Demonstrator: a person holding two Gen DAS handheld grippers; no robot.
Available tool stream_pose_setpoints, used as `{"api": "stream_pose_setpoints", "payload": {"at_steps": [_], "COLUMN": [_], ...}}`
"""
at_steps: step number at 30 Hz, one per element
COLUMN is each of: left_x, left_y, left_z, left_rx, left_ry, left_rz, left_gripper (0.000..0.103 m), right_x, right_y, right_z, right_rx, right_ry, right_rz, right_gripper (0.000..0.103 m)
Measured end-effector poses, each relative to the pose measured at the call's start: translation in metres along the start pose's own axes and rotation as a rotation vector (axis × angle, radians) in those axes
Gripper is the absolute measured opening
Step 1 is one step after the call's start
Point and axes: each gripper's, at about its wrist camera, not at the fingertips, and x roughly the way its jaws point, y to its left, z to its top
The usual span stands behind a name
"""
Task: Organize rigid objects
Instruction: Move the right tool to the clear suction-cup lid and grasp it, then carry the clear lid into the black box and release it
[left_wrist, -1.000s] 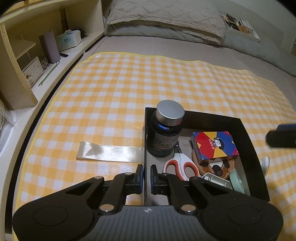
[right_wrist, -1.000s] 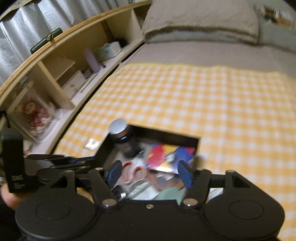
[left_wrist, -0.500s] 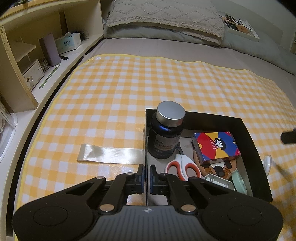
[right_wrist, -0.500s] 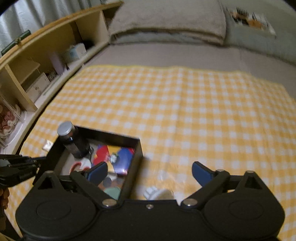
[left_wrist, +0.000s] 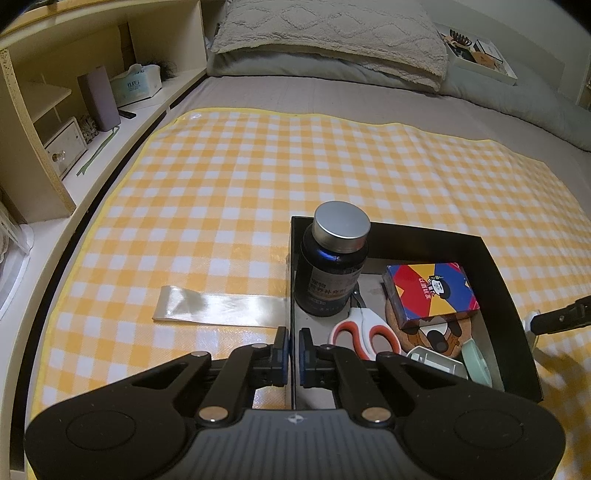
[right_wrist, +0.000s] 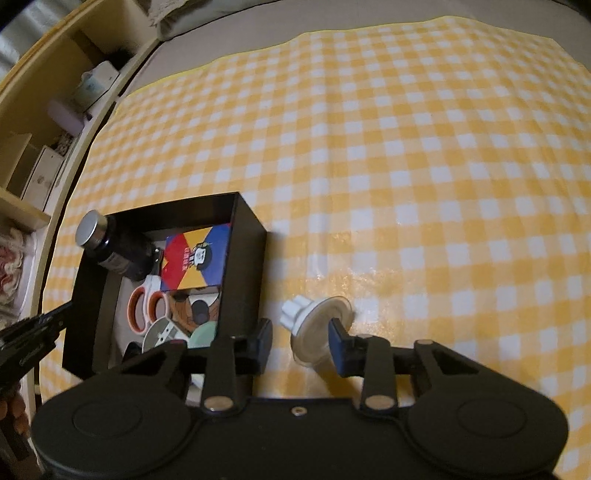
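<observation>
While the left gripper (left_wrist: 291, 356) clamped the black box's (left_wrist: 417, 234) left wall, the right wrist view showed the right gripper (right_wrist: 301, 343), jaws apart, flanking a suction-cup hook (right_wrist: 317, 325) lying on the checkered cloth (right_wrist: 406, 166) beside the box.

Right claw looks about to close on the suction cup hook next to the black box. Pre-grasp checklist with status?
1. Right claw open: ok.
2. Suction cup hook between its fingers: ok, it lies on the checked mat, outside the box.
3. Right finger against the cup's clear disc: cannot tell, contact unclear.
4. Left finger clear of the black box wall: not ok, very close.
5. Left claw steadying the box: ok, shut on its left wall.
6. Space in the box: cannot tell; bottle, scissors and card box fill much of it.
</observation>
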Motion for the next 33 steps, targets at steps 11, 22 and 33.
{"api": "stream_pose_setpoints", "payload": {"at_steps": [11,22,33], "left_x": [0.0,0.0,0.002], "left_y": [0.0,0.0,0.0], "left_z": [0.001,0.0,0.0], "left_rx": [-0.001,-0.002,-0.007], "left_ry": [0.0,0.0,0.001], "left_rz": [0.0,-0.001,-0.007], "left_gripper": [0.004,0.005,0.005], "right_x": [0.013,-0.015,-0.038], "right_y": [-0.007,0.007,0.035], "right_z": [0.002,0.011,0.019], "right_rx": [0.008,-0.04,-0.01], "right_ry": [-0.001,-0.111,-0.206], "right_rz": [-0.017,0.031,0.289], "right_gripper": [0.027,0.009,0.009]}}
